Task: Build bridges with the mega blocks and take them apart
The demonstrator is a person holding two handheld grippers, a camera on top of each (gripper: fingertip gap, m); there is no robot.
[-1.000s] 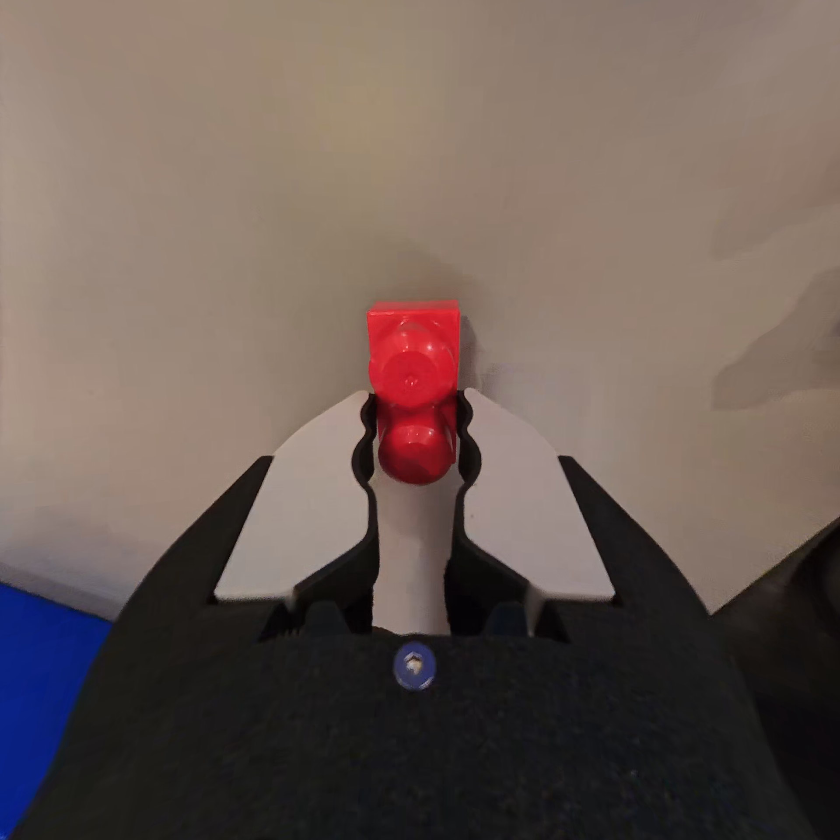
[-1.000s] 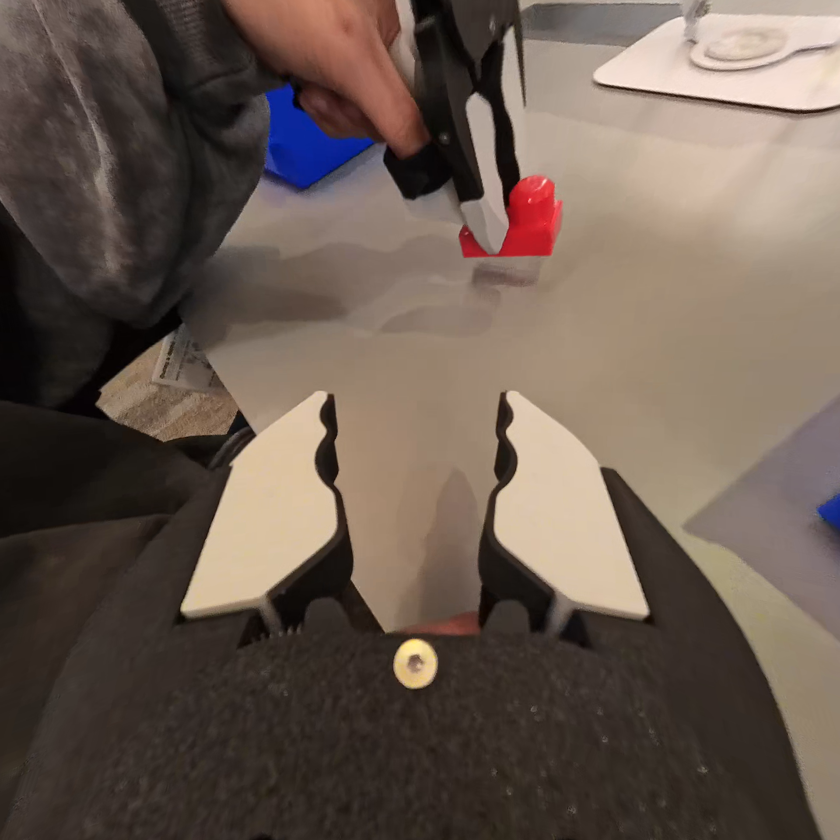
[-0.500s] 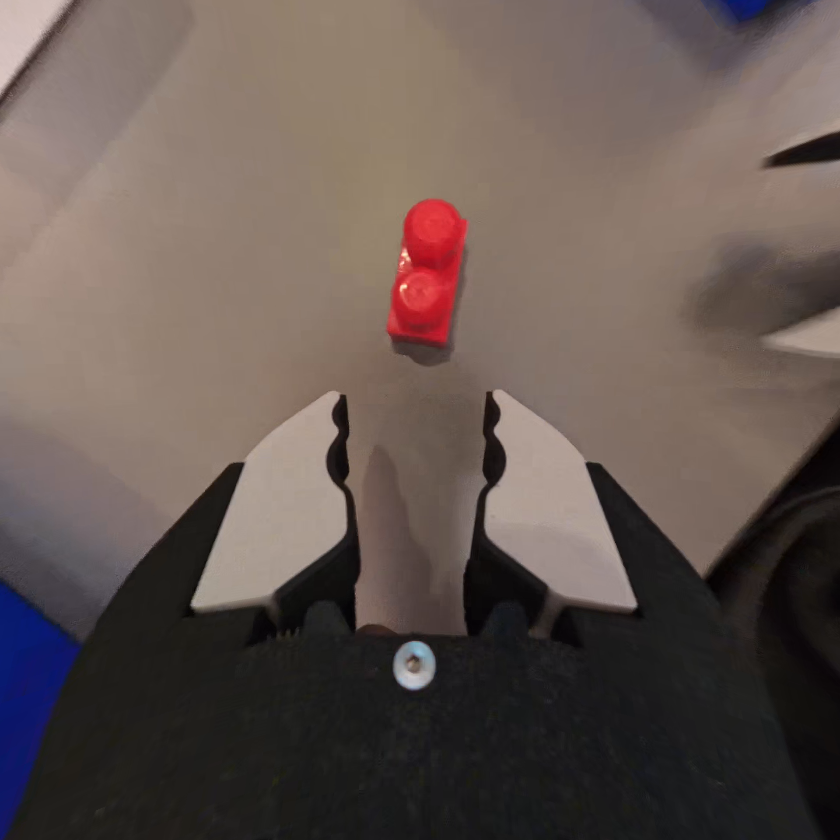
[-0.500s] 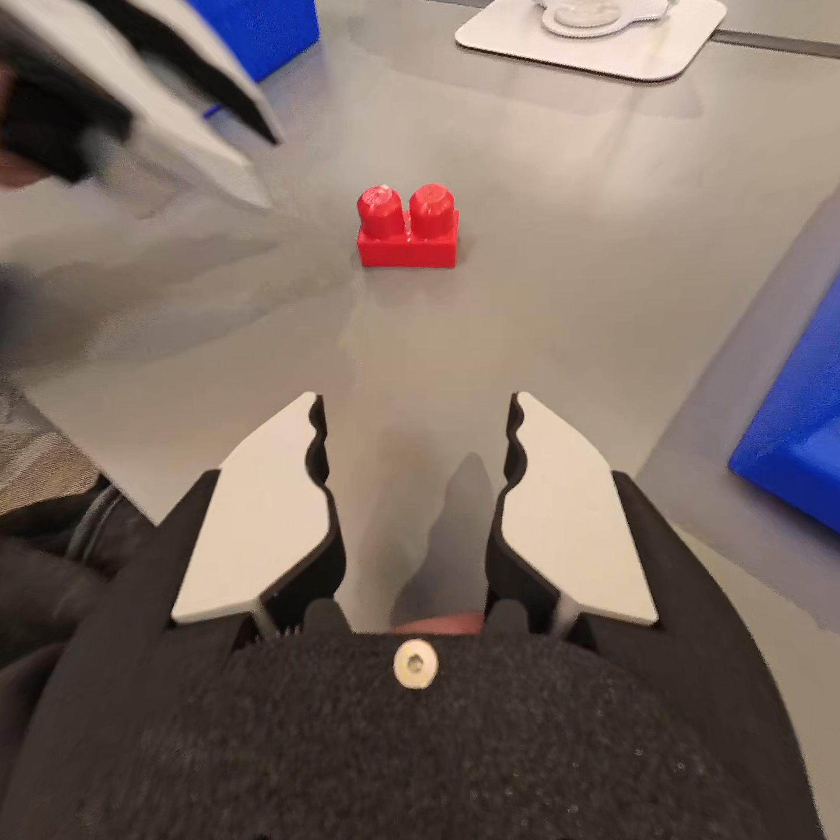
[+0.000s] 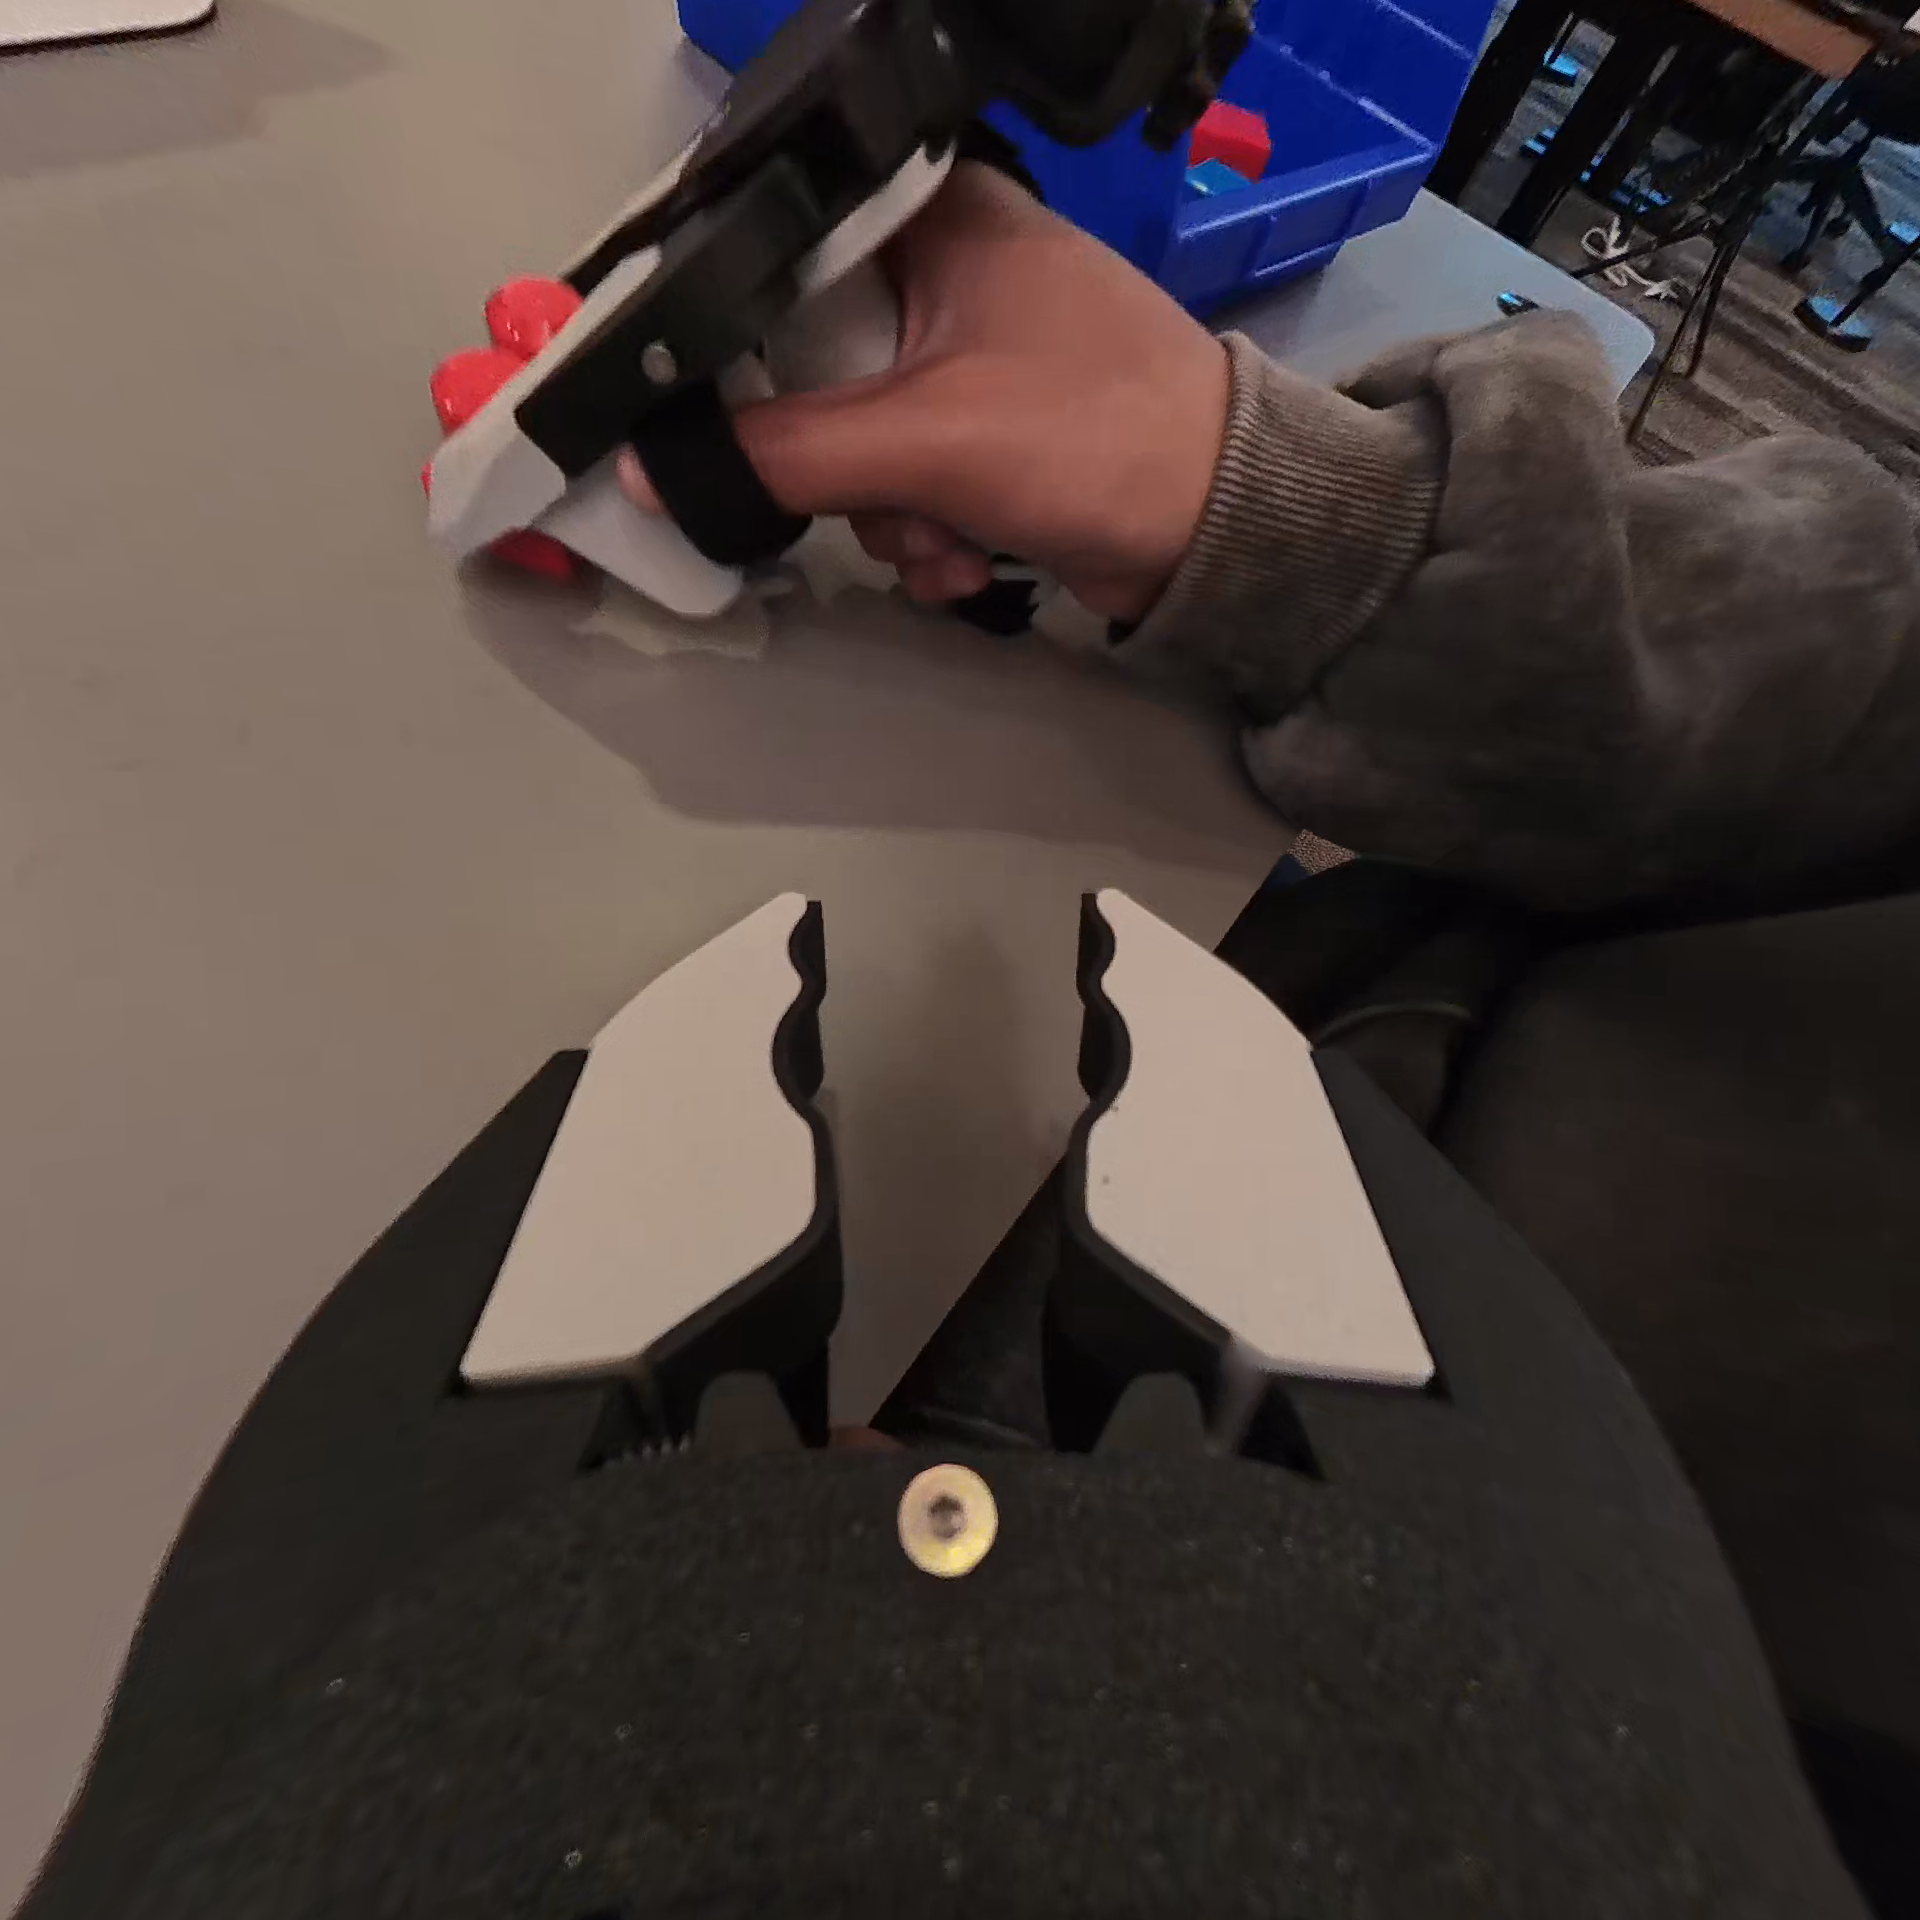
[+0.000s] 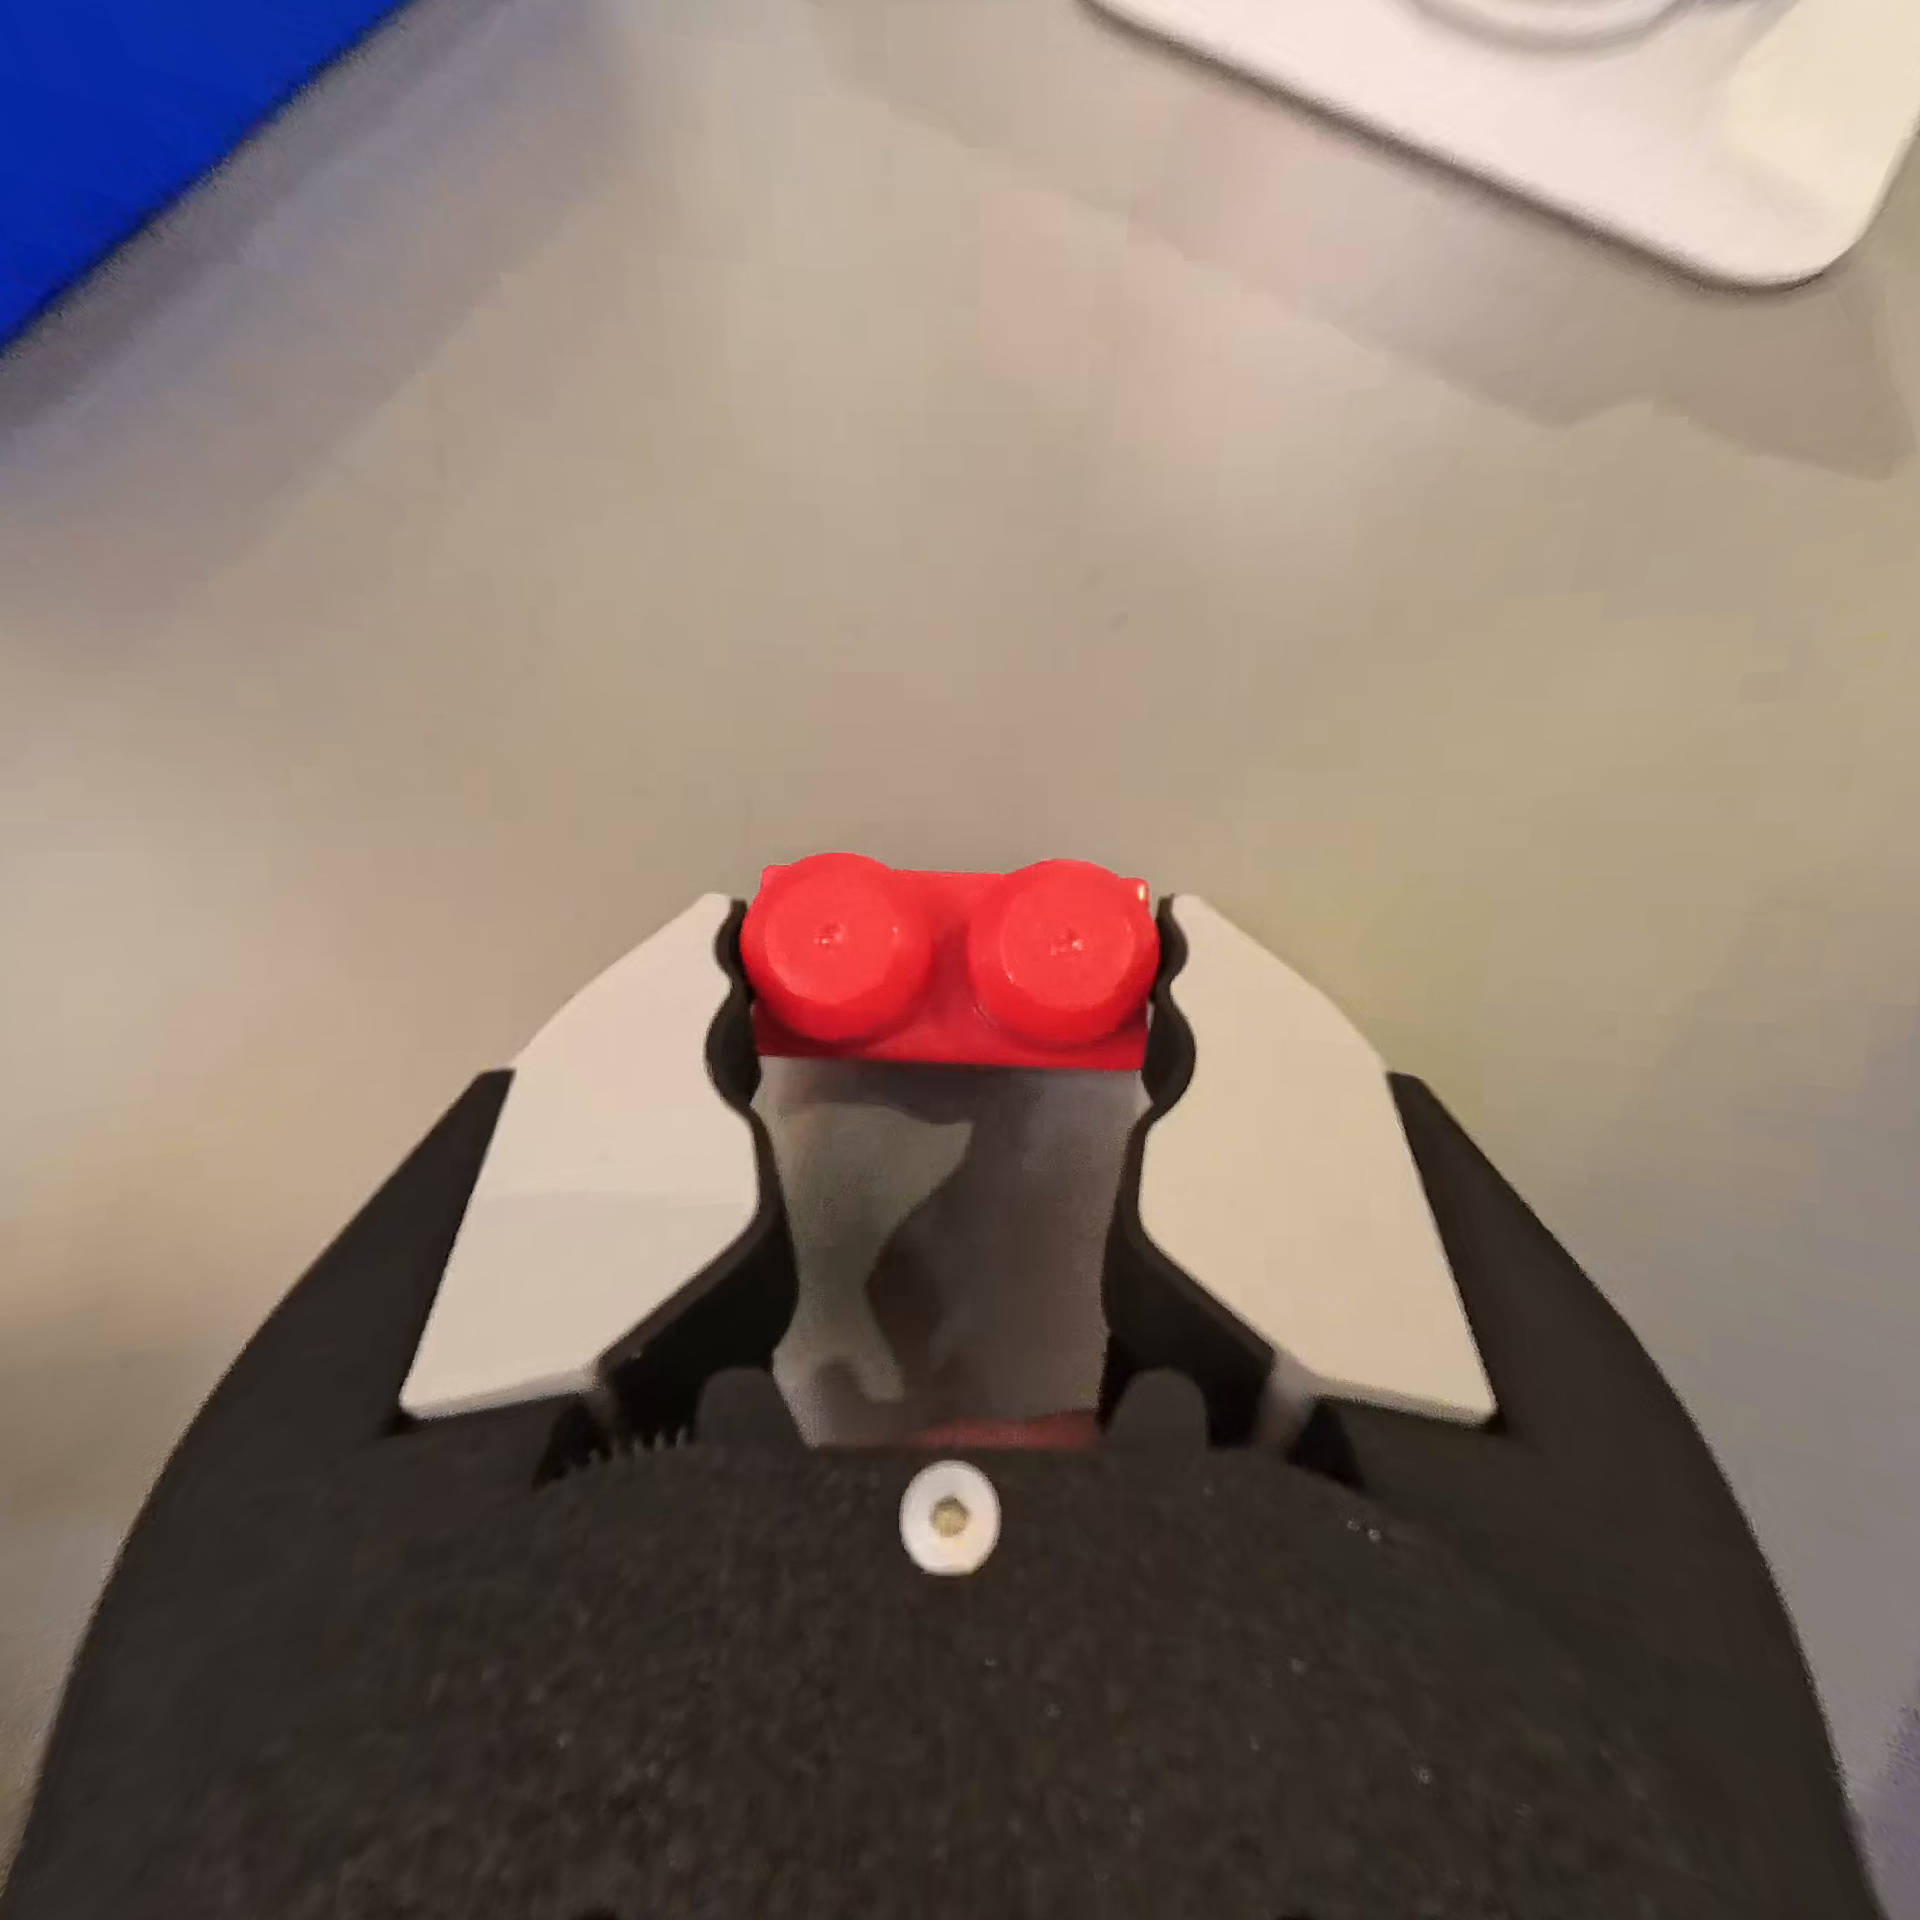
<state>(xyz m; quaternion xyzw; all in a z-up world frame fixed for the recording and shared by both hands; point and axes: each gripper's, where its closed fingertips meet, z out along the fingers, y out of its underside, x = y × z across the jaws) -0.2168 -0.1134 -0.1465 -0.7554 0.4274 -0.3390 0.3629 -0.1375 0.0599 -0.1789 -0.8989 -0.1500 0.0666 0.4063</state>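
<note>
The red block (image 6: 945,971) sits on the grey tabletop (image 6: 935,520) right between the tips of the right gripper (image 6: 945,935). Its long axis runs left to right across the gap, one stud toward each finger, and both studs face up toward the right wrist camera. The fingers (image 6: 623,1039) bracket its two short ends and look to be touching them, so the block seems pinched end to end, though the picture does not settle how firmly. In the left wrist view the same gripper (image 5: 582,540) comes in from the right, angled down onto the block (image 5: 509,343), held in the person's hand (image 5: 997,416) with a grey sleeve (image 5: 1507,582) behind it.

The left gripper (image 5: 951,935) is well apart from the block, at the near edge of the tabletop, its fingers (image 5: 665,1143) spread with nothing between them. The right gripper is plainly the nearer one, so any lift falls to it; a straight rise with the grip kept square on the short ends should serve.

The tabletop is smooth and faintly glossy, so a loose grip could let the block slide. A blue bin (image 5: 1268,135) with more blocks stands at the far right, and a white pad (image 6: 1558,114) lies farther off. Chair legs and floor show beyond the tabletop edge.
</note>
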